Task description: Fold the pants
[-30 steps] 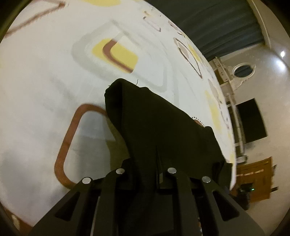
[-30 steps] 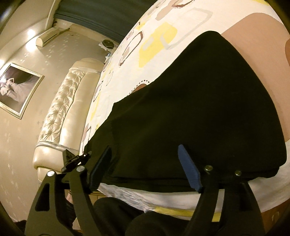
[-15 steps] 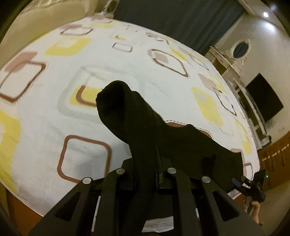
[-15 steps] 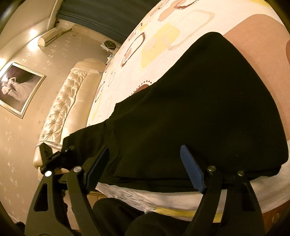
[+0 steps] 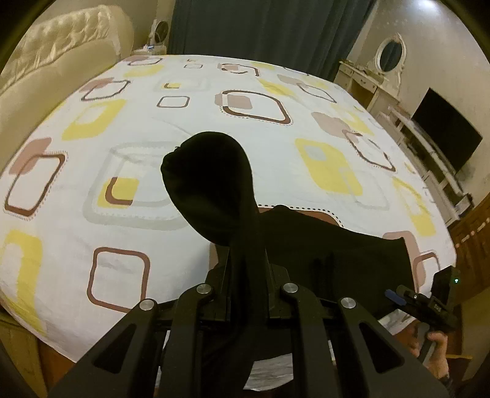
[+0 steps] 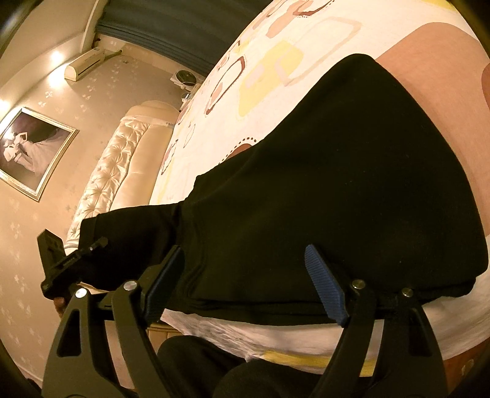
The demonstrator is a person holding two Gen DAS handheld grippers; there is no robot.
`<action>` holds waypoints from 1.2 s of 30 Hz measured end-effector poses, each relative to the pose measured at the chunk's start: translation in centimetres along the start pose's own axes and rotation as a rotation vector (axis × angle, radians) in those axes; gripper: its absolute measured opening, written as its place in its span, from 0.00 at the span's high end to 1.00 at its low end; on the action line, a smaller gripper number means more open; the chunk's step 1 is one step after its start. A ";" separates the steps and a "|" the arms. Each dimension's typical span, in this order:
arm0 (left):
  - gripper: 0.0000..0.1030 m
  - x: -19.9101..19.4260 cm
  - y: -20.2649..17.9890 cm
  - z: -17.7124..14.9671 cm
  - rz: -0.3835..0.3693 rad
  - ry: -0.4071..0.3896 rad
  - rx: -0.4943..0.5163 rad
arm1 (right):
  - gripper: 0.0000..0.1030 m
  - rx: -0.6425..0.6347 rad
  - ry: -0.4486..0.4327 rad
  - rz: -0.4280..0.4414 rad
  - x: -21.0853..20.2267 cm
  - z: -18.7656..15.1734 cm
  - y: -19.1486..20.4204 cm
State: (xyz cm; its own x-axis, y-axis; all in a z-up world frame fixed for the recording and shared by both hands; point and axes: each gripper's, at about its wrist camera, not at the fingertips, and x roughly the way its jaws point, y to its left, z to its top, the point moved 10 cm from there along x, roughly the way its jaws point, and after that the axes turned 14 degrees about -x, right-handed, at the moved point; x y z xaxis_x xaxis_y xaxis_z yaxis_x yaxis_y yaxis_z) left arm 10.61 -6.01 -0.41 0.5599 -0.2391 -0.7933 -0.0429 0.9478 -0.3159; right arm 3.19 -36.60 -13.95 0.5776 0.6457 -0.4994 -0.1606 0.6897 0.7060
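The black pants [image 6: 352,189] lie folded near the front edge of the bed with the patterned sheet [image 5: 214,98]. My left gripper [image 5: 246,266] is shut on one end of the pants [image 5: 214,189] and holds it lifted above the sheet, the cloth bulging ahead of the fingers. My right gripper [image 6: 245,260] is open, its blue pads [image 6: 324,284] standing either side of the pants' near edge without pinching it. The left gripper also shows in the right wrist view [image 6: 61,263], and the right gripper in the left wrist view [image 5: 425,303].
A padded cream headboard [image 5: 55,70] stands at the left. Dark curtains [image 5: 260,27] hang behind the bed. A white dresser with an oval mirror [image 5: 389,55] and a dark TV screen [image 5: 444,128] stand at the right. My dark-clad legs [image 6: 245,367] are at the bed's edge.
My left gripper has risen and pulled back with the pants end, lifting it off the sheet. The right gripper has stayed open at the near edge.
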 end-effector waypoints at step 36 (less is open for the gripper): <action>0.87 11.3 -12.8 -9.0 0.247 -0.008 0.270 | 0.12 0.013 -0.021 0.048 -0.1 0.2 0.5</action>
State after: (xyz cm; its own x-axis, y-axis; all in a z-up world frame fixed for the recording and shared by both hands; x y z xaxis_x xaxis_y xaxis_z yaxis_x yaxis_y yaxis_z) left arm 10.03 -22.72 -10.07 0.5666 0.0045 -0.8240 0.0415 0.9986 0.0340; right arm 3.21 -36.39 -13.38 0.5861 0.6711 -0.4541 -0.1780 0.6533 0.7358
